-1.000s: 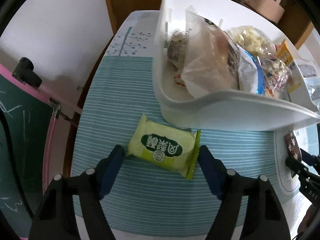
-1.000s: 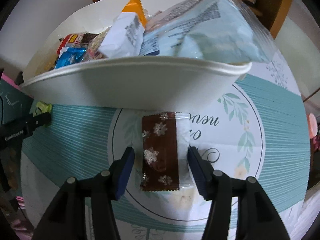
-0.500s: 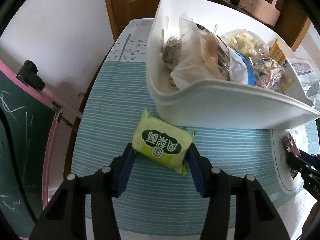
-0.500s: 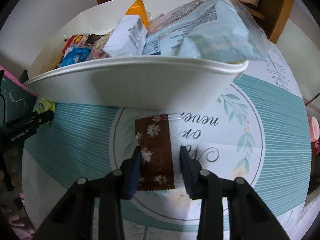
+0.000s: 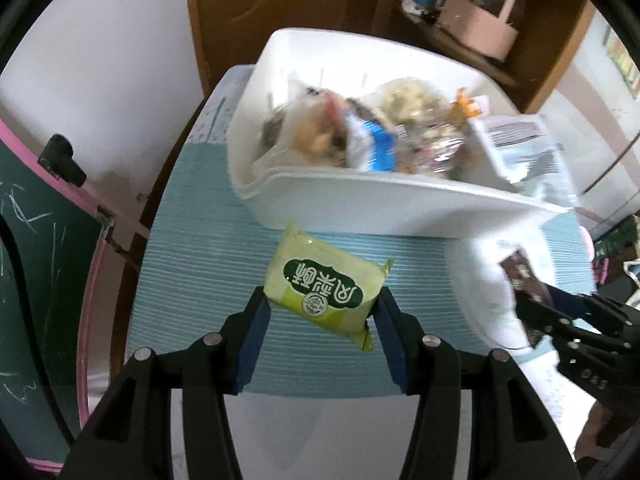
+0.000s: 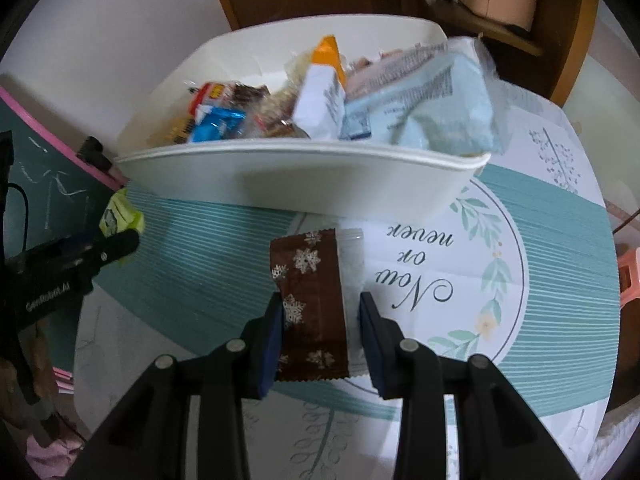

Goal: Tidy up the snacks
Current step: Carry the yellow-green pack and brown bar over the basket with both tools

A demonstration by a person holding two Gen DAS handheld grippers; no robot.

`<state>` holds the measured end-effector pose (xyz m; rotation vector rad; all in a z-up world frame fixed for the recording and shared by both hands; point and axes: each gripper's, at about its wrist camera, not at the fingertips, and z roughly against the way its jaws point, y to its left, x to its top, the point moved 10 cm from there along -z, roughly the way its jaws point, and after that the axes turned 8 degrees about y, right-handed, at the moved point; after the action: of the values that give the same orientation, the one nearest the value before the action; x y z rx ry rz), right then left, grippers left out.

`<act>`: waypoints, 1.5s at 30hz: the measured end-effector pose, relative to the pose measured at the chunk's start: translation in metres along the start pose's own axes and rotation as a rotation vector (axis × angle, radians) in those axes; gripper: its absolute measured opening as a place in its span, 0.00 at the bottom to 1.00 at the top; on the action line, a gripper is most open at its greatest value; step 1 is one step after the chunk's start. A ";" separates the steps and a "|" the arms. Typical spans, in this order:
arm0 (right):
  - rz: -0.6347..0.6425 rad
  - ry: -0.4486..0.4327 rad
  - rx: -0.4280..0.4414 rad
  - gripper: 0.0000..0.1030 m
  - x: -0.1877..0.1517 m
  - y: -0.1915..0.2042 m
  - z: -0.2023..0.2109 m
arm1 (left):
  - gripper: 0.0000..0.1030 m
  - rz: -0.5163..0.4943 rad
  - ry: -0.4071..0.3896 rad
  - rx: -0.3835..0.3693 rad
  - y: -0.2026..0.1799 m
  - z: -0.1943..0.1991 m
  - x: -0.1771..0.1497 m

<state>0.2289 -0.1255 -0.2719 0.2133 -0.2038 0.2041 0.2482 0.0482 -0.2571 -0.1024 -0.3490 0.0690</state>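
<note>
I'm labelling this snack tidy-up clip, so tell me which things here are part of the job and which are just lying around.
Part of the job:
- green snack packet, in the left gripper
- brown snowflake packet, in the right gripper
- white bin of snacks

Just lying around:
- patterned tablecloth
- chalkboard
- pink box on the shelf

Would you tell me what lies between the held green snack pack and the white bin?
Only bare striped tablecloth shows between the green snack pack and the white bin, seen in the left wrist view.

A brown panelled wooden door stands in a white wall; a pink-framed green chalkboard leans at left.
</note>
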 end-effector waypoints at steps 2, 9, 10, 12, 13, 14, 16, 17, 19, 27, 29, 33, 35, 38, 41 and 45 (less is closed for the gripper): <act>0.007 -0.020 0.013 0.35 0.002 0.004 0.013 | 0.50 -0.014 -0.011 -0.015 -0.012 0.012 0.002; 0.006 -0.076 0.060 0.35 0.009 0.010 0.066 | 0.50 -0.046 -0.049 -0.014 -0.046 0.056 0.019; 0.008 -0.088 0.063 0.35 0.012 0.010 0.074 | 0.50 -0.049 -0.058 -0.014 -0.048 0.062 0.023; 0.013 -0.109 0.066 0.35 0.016 0.013 0.088 | 0.50 -0.053 -0.072 -0.008 -0.053 0.074 0.030; 0.017 -0.121 0.068 0.35 0.020 0.013 0.096 | 0.50 -0.054 -0.075 -0.007 -0.053 0.078 0.033; 0.019 -0.133 0.069 0.35 0.024 0.013 0.104 | 0.50 -0.056 -0.081 -0.006 -0.055 0.083 0.037; 0.022 -0.154 0.070 0.35 0.032 0.013 0.117 | 0.50 -0.058 -0.095 -0.008 -0.057 0.093 0.045; 0.024 -0.170 0.070 0.35 0.039 0.013 0.125 | 0.50 -0.058 -0.103 -0.010 -0.059 0.098 0.050; 0.027 -0.199 0.067 0.35 0.049 0.013 0.138 | 0.50 -0.062 -0.124 -0.008 -0.060 0.109 0.059; 0.040 -0.286 0.068 0.35 0.098 0.018 0.182 | 0.51 -0.065 -0.202 -0.007 -0.063 0.147 0.107; 0.041 -0.304 0.070 0.36 0.109 0.019 0.191 | 0.51 -0.065 -0.224 -0.008 -0.063 0.156 0.119; 0.042 -0.343 0.064 0.36 0.133 0.019 0.206 | 0.51 -0.067 -0.262 -0.007 -0.064 0.168 0.142; 0.041 -0.355 0.064 0.36 0.144 0.020 0.211 | 0.51 -0.067 -0.278 -0.005 -0.064 0.173 0.154; 0.035 -0.360 0.058 0.36 0.161 0.018 0.211 | 0.51 -0.070 -0.292 -0.003 -0.066 0.176 0.170; 0.022 -0.353 0.064 0.36 0.173 0.015 0.207 | 0.51 -0.073 -0.298 -0.001 -0.068 0.174 0.182; -0.005 -0.328 0.079 0.36 0.188 0.012 0.196 | 0.52 -0.073 -0.294 -0.002 -0.068 0.166 0.193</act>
<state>0.3717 -0.1257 -0.0405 0.3254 -0.5219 0.1717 0.3755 0.0116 -0.0286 -0.0812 -0.6456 0.0112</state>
